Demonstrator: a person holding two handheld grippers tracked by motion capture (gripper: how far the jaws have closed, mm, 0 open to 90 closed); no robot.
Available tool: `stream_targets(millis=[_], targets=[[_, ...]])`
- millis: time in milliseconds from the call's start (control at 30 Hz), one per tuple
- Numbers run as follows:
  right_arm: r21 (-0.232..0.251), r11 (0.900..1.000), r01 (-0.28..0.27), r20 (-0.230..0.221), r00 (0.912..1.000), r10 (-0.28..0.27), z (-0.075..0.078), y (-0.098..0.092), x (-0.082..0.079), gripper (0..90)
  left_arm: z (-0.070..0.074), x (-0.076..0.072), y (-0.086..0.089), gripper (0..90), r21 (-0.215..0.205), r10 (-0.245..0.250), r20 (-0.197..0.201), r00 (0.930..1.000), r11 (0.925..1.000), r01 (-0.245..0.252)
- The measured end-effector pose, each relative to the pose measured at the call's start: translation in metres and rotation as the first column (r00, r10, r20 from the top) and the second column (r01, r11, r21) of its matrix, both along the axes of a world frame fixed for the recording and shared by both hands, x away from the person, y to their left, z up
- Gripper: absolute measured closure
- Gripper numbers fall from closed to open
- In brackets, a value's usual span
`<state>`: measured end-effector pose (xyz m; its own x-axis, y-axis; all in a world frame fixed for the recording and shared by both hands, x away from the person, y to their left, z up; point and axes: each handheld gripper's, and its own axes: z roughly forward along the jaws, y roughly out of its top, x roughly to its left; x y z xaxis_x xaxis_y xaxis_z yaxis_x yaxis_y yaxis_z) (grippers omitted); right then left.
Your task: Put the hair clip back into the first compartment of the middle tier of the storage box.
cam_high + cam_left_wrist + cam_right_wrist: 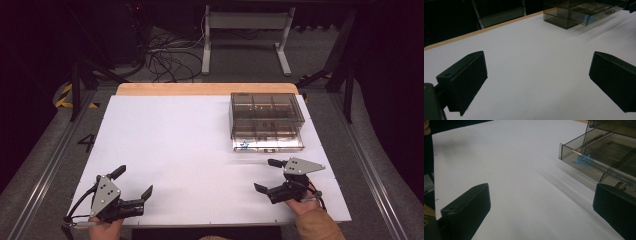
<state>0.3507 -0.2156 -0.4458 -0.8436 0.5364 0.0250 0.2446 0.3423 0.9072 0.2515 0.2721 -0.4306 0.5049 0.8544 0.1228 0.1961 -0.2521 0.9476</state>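
A smoky see-through organiser box [266, 120] with several compartments stands at the back right of the white table [175, 145]. Its lower drawer is pulled out a little and bears a blue star sticker [244, 145]. My left gripper [134, 181] rests open near the front left edge, held by a hand, with nothing between its jaws. My right gripper [267, 175] is open at the front right, a short way in front of the drawer. In the left gripper view the gripper [536, 75] faces bare table with the box [579, 12] far off. In the right gripper view the gripper [541, 205] has the drawer [599, 160] close at upper right.
A wooden strip [205, 89] borders the table's far edge. Beyond it on the floor stand a grey frame [247, 35] and a tangle of cables [170, 55]. Dark stands flank both sides, and a "4" mark [87, 142] lies on the floor at left.
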Motion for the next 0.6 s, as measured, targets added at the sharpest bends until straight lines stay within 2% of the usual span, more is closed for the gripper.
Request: stream_targets(millis=[433, 500, 600], targets=[[-0.001, 1.0, -0.014, -0.037, 0.9992, 0.014, -0.017, -0.002, -0.009, 1.1, -0.002, -0.003, 0.001, 2.4, 0.002, 0.003, -0.009, 1.0, 1.0, -0.003], [0.0, 1.0, -0.011, -0.032, 0.9994, 0.011, -0.017, -0.001, -0.009, 1.1, -0.002, -0.003, 0.002, 2.3, -0.007, 0.002, -0.009, 1.0, 1.0, -0.002], [0.001, 1.0, -0.014, -0.023, 0.9996, 0.014, -0.017, 0.001, -0.008, 1.1, -0.002, -0.002, 0.001, 2.3, 0.002, -0.002, -0.009, 1.0, 1.0, 0.002]])
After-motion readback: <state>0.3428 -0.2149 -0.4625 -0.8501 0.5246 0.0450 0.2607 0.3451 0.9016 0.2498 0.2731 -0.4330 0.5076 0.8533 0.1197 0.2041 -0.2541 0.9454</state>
